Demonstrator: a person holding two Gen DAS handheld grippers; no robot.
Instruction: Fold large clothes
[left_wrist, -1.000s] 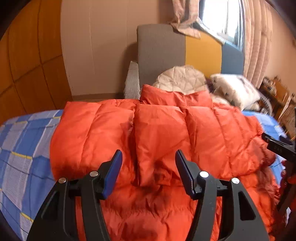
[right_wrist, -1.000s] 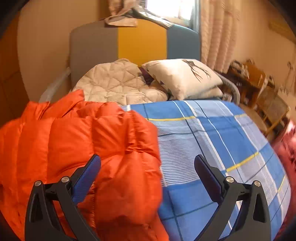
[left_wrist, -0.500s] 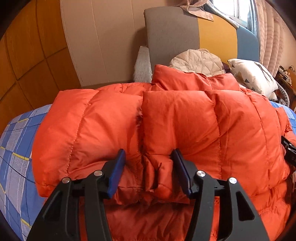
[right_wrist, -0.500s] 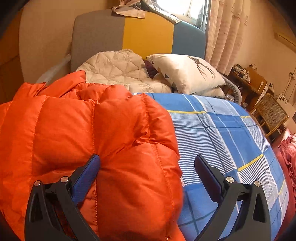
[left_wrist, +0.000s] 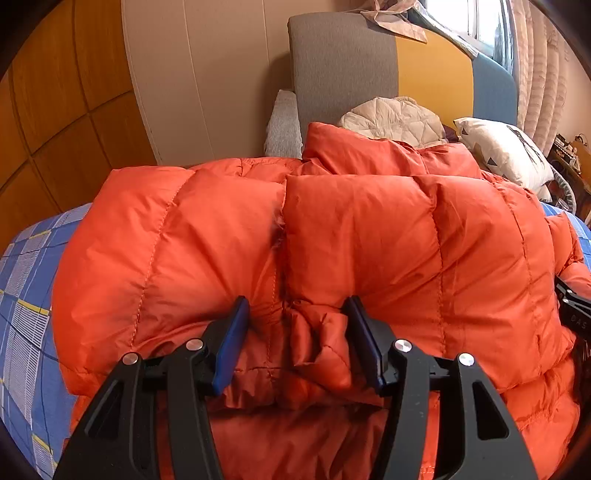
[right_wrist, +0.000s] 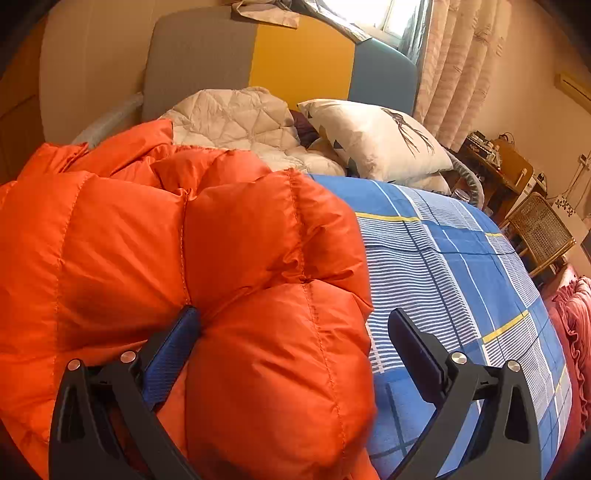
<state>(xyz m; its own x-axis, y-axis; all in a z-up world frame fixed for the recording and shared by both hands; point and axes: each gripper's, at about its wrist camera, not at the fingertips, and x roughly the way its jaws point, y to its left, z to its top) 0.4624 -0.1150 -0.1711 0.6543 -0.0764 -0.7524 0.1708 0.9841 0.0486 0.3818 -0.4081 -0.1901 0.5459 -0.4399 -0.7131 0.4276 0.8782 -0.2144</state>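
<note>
I am holding my left gripper (left_wrist: 297, 317) low against the orange down jacket (left_wrist: 369, 236), which is lying puffed and partly folded across the blue plaid bedsheet (left_wrist: 26, 295). Its jaws are standing about half open, with a bunched fold of the jacket's edge sitting between the blue pads (left_wrist: 231, 343); both pads are touching the fabric, but I cannot tell whether they are actually squeezing it. My right gripper (right_wrist: 295, 332) is spreading wide over the jacket's corner (right_wrist: 277, 362): the pad at 9 o'clock is pressing into a seam, while the pad at 3 o'clock is hanging clear over the bedsheet, gripping nothing. Toward 12 o'clock, a beige quilted jacket (right_wrist: 236, 114) and a white pillow (right_wrist: 373, 140) are resting against the grey, yellow and blue headboard (right_wrist: 295, 59).
</note>
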